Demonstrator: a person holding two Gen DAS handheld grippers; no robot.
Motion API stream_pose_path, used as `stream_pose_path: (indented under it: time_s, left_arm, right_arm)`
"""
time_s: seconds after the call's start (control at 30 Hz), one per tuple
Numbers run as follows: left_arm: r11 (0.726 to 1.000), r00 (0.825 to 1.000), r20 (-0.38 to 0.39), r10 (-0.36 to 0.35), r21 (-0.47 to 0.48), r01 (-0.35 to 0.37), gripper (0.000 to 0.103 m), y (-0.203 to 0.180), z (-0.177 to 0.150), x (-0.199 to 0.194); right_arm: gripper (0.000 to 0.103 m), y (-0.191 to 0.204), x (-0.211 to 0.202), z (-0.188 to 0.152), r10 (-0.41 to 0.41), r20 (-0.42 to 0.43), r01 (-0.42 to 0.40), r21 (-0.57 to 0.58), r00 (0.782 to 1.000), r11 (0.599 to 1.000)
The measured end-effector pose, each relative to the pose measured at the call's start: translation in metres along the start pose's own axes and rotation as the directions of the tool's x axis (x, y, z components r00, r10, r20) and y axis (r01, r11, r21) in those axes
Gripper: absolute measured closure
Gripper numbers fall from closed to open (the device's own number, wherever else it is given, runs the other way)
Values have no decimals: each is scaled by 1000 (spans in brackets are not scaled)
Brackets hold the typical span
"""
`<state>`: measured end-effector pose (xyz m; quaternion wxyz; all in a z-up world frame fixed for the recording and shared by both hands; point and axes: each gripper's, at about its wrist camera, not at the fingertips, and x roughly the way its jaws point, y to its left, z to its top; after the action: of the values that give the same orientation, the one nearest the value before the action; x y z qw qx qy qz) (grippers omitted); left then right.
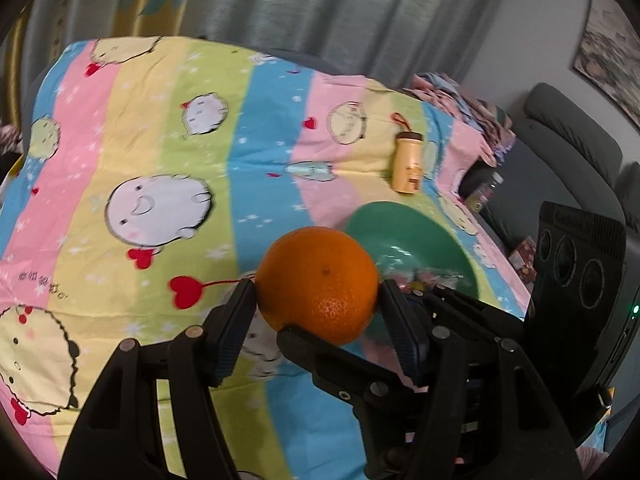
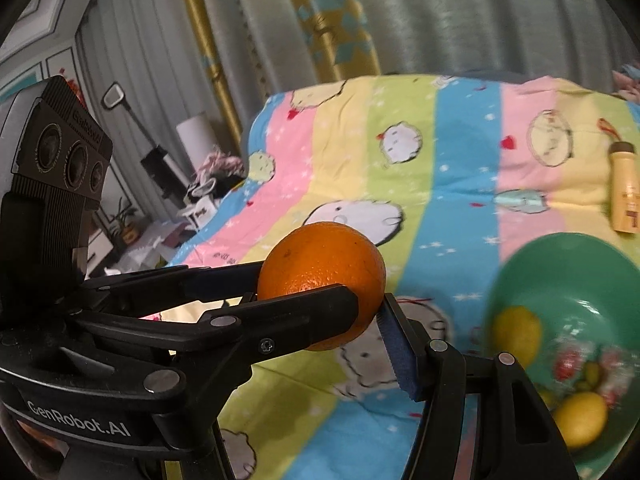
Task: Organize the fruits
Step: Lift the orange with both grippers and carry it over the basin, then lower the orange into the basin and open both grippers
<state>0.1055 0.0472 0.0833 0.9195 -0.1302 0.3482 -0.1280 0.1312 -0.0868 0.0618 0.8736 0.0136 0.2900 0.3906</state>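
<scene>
Currently, left gripper (image 1: 318, 292) and right gripper (image 2: 320, 300) are jointly pinching one orange (image 1: 318, 282) aloft above the bedsheet (image 1: 160, 140). Transfer step: green bowl (image 2: 520, 276), just right, is awaiting a lowering and release beside its lemons (image 2: 516, 334).

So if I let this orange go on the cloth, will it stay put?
Probably not: the orange is round and the striped cloth looks soft and uneven, so it may roll. Its dimpled skin likely grips well against the fingers. The green bowl should contain it.
</scene>
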Motion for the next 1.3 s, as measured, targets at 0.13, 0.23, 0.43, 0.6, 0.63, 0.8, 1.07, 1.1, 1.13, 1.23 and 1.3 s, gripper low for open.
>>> stream_pose_path:
  time_s: [0.13,0.23,0.43,0.6,0.63,0.8,1.07,1.1,1.13,1.23,1.3]
  left_arm:
    - [999,1000,-8,-19,34,19,39,-29,4,6]
    - [998,999,-18,-27,59,28,39,-46,7,13]
    - [995,997,-51,-61,78,65,39,-74,11,41]
    - [991,988,-104,-117,51,123,39,-91,20,88]
    - [990,985,-120,-125,43,131,39,-94,22,99]
    - [990,970,-197,-141,3,144,39,-104,28,149]
    - [992,956,-264,-125,-32,121,37,-101,28,190]
    - [994,957,-267,-113,-29,109,36,-101,28,193]
    - [995,958,-268,-99,-22,96,36,-102,28,193]
    - [998,967,-250,-41,29,50,36,-106,30,191]
    - [998,971,-238,-11,56,25,35,-107,32,187]
  right_arm:
    - [41,-17,-24,-1,-24,23,23,23,999,999]
    - [41,-28,-37,-2,-37,34,35,38,999,999]
    - [41,-61,-53,-5,-73,31,70,74,997,995]
    - [41,-105,-51,-1,-124,-25,126,98,992,987]
    - [41,-115,-49,0,-130,-46,134,103,990,986]
    - [41,-161,-34,4,-143,-145,163,136,979,977]
    - [41,-186,-8,9,-196,-270,229,97,943,969]
    - [41,-185,-5,9,-209,-278,240,81,938,967]
    - [40,-184,-2,10,-222,-285,251,69,932,966]
    - [40,-181,3,8,-258,-308,282,36,916,959]
    - [40,-178,0,8,-269,-295,289,27,917,957]
